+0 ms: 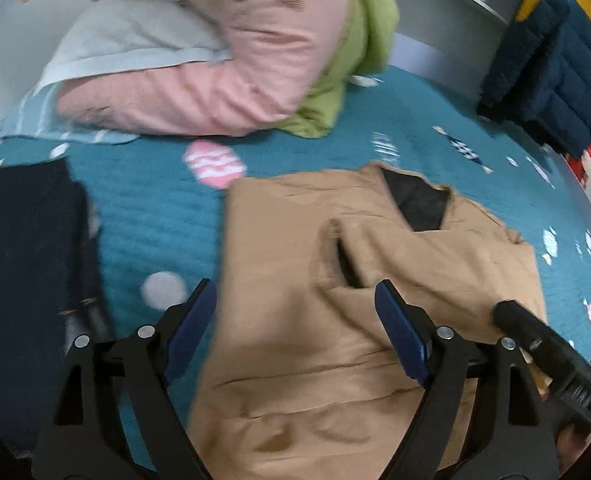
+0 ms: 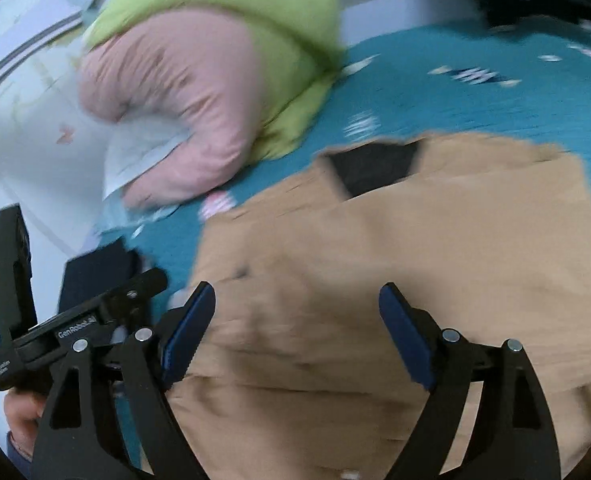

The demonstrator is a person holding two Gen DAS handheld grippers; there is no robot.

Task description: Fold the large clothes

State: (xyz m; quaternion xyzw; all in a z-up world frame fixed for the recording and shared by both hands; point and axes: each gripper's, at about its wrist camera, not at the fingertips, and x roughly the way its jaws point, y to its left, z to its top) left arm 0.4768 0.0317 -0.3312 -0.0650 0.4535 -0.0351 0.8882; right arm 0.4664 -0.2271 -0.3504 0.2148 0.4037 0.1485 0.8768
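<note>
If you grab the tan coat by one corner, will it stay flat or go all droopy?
Probably droopy. The tan coat lies in soft folds and creases on the bed, so it looks like limp cloth, not stiff. It is folded in layers, so lifting one corner would likely let them slide open. It spreads wide, so it may feel heavy for one gripper.

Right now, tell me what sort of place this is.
Most likely a bedroom: a bed with a teal patterned bedspread, a pink and green quilt bundled beside a pillow, and a tan garment laid out on it.
</note>
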